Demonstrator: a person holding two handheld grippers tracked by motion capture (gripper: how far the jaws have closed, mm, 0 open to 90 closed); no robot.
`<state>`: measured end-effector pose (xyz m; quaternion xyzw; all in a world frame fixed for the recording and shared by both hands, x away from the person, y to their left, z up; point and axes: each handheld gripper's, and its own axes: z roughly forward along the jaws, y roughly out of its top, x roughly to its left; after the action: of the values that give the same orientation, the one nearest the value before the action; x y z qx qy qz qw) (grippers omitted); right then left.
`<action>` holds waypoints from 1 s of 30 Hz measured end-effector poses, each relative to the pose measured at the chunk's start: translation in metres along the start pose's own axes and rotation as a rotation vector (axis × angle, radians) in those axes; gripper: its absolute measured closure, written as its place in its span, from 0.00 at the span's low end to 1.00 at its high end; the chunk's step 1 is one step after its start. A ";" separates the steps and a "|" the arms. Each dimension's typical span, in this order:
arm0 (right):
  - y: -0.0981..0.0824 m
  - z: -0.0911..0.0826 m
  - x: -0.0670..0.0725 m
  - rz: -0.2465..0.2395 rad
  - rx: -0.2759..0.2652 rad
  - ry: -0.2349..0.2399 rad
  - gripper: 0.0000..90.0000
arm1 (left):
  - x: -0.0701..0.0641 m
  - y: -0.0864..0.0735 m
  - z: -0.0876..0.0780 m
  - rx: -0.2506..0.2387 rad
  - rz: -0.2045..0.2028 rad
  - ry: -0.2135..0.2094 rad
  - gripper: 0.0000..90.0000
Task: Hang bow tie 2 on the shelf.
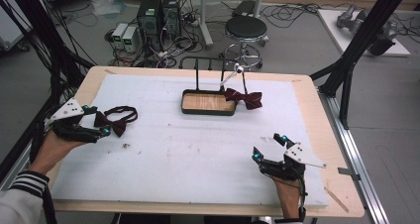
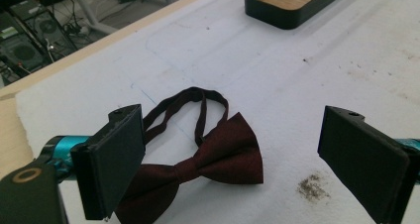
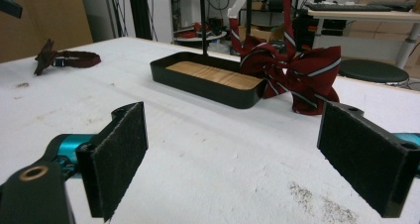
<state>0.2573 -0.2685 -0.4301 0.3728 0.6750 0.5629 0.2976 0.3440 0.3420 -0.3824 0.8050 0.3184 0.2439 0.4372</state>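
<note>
Bow tie (image 2: 208,157), matte maroon fabric, seemingly satin-banded.

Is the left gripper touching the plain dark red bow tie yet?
Cannot tell. In the left gripper view the left gripper is open around the bow tie, but one of its fingers overlaps the tie's wing, hiding any gap.

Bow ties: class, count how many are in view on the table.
2: a plain dark red bow tie lies flat by the left gripper; a striped bow tie hangs beside the tray.
</note>
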 end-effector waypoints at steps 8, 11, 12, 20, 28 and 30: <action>-0.006 0.004 0.003 -0.004 0.023 0.013 0.13 | 0.008 0.009 0.008 0.064 0.072 -0.058 0.13; -0.010 0.004 0.003 -0.013 0.026 0.015 0.13 | 0.011 0.012 0.010 0.093 0.089 -0.072 0.13; -0.011 0.003 0.002 -0.009 0.027 0.014 0.13 | 0.012 0.013 0.010 0.100 0.098 -0.072 0.13; -0.016 0.003 -0.001 0.011 0.025 0.017 0.13 | 0.018 0.012 0.019 0.126 0.130 -0.098 0.13; -0.019 0.002 -0.001 0.015 0.019 0.023 0.13 | 0.025 0.009 0.031 0.178 0.133 -0.102 0.14; -0.019 0.003 -0.001 0.019 0.019 0.022 0.13 | 0.027 0.008 0.034 0.187 0.132 -0.109 0.14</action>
<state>0.2567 -0.2694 -0.4490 0.3758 0.6800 0.5633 0.2813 0.3870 0.3395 -0.3897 0.8735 0.2619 0.1973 0.3598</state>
